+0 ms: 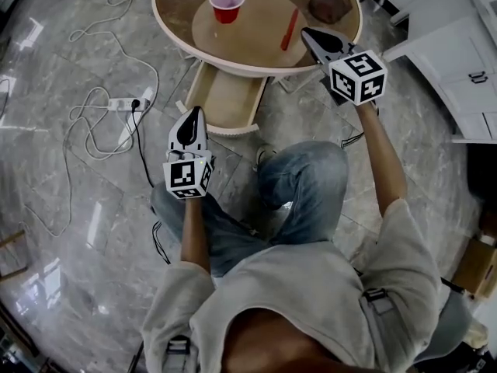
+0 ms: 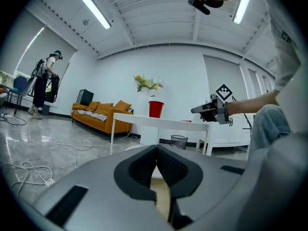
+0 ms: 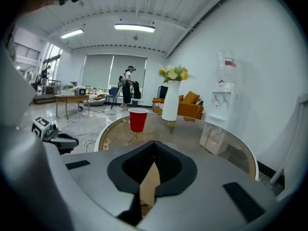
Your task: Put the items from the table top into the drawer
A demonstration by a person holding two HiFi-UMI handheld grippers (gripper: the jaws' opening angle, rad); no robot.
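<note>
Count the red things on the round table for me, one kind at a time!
red cup: 1
thin red stick: 1
Total: 2

Cup on table, stick rightward, drawer beneath (pulled out)

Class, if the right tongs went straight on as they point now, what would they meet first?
Most likely the glass table top, near the red stick just ahead of the right tongs; depth is unclear.
</note>
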